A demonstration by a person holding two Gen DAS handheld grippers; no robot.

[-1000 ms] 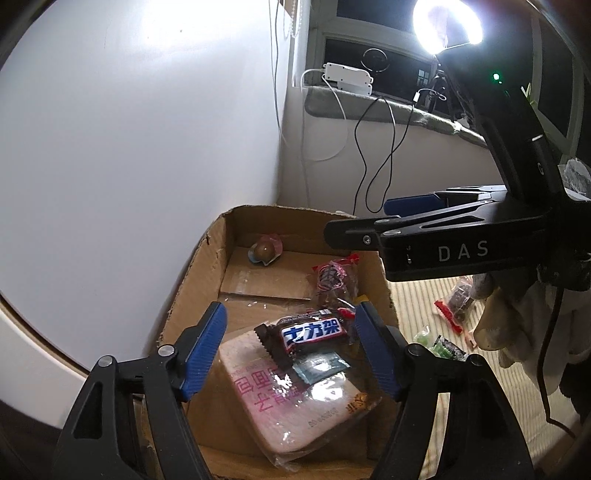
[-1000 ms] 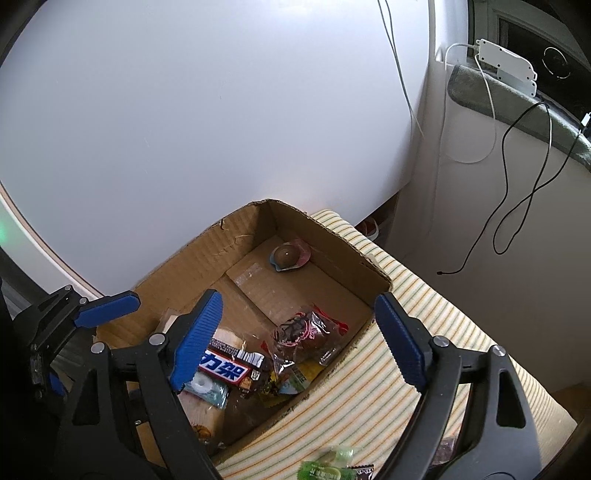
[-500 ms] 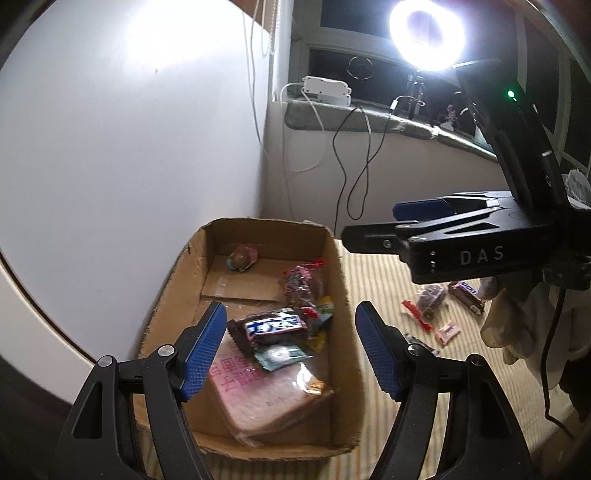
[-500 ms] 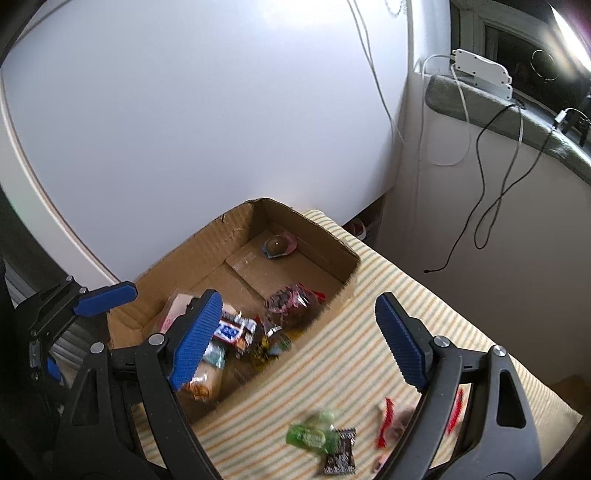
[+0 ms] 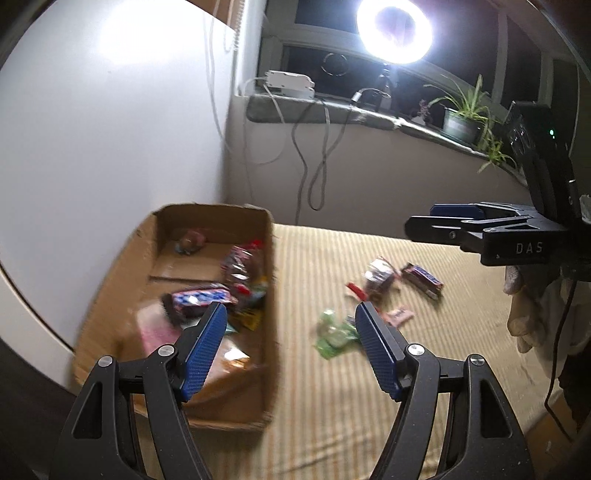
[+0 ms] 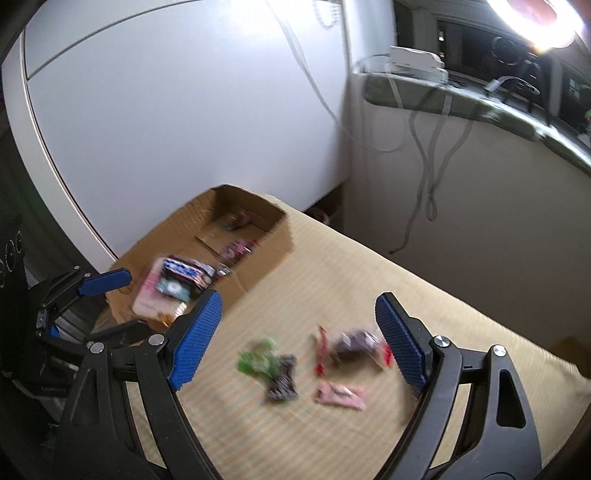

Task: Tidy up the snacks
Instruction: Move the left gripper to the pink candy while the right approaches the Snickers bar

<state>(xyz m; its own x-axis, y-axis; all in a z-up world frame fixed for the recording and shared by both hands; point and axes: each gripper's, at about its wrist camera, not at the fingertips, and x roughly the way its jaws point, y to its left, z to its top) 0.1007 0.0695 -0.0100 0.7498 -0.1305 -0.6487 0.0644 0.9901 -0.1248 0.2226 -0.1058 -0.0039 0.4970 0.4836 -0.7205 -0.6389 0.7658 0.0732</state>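
Note:
A cardboard box (image 5: 271, 280) (image 6: 280, 243) stands at the left on the striped cloth and holds several snacks, among them a blue chocolate bar (image 5: 199, 297) (image 6: 183, 271) on a pink packet (image 6: 149, 295). Loose snacks lie on the cloth to its right: a green candy (image 5: 334, 334) (image 6: 258, 362), a clear bag of dark sweets (image 5: 378, 278) (image 6: 354, 345), a pink wrapper (image 6: 341, 395) and a dark bar (image 5: 423, 278). My left gripper (image 5: 291, 347) is open and empty above the box's right wall. My right gripper (image 6: 299, 339) (image 5: 454, 218) is open and empty above the loose snacks.
A white wall (image 5: 110, 140) rises right behind the box. A window sill (image 5: 332, 110) with a power strip, hanging cables (image 5: 314, 166) and a plant (image 5: 465, 118) runs at the back. A ring light (image 5: 395, 29) glares above. The striped cloth (image 5: 332, 406) covers the table.
Both grippers have pulled back and up from the box and swung right, so the box looks smaller and the loose snacks on the cloth have come into view. Both stay open.

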